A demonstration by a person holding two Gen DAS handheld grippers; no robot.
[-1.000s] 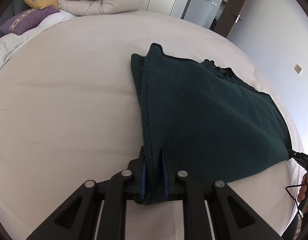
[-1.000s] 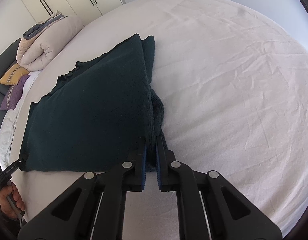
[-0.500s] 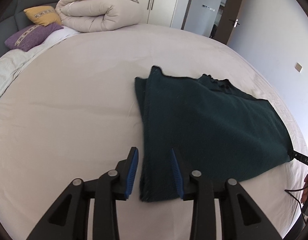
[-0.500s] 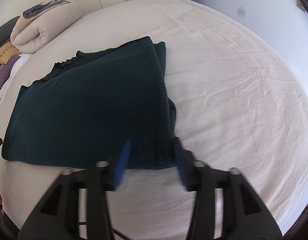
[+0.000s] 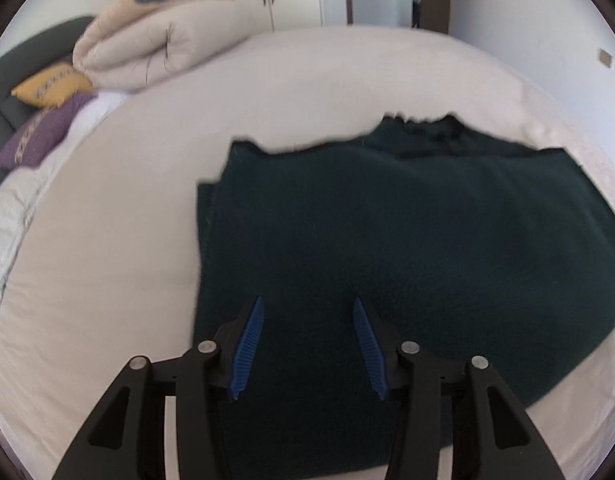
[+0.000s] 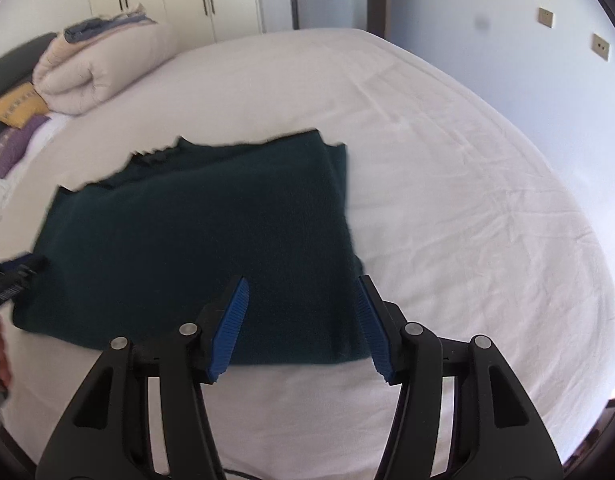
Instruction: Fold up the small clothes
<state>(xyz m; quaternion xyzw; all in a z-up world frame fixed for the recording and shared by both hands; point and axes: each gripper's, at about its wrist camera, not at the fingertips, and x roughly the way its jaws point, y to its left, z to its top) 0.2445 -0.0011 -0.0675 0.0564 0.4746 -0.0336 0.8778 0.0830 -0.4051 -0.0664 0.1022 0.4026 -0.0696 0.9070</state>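
Observation:
A dark green knitted garment (image 5: 407, 248) lies folded flat on the white bed sheet (image 5: 119, 240). It also shows in the right wrist view (image 6: 203, 240). My left gripper (image 5: 307, 308) is open and empty, its blue-padded fingers above the garment's near left part. My right gripper (image 6: 303, 288) is open and empty, above the garment's near right corner. The left gripper's tip (image 6: 15, 276) shows at the garment's left edge in the right wrist view.
A rolled beige duvet (image 5: 159, 40) and yellow (image 5: 51, 84) and purple (image 5: 39, 136) pillows lie at the head of the bed. Wardrobes and a door stand behind. The bare sheet (image 6: 467, 200) stretches to the right of the garment.
Both grippers let go of the garment's near edge and opened wide. The garment dropped flat on the bed. Both grippers rose and tilted up.

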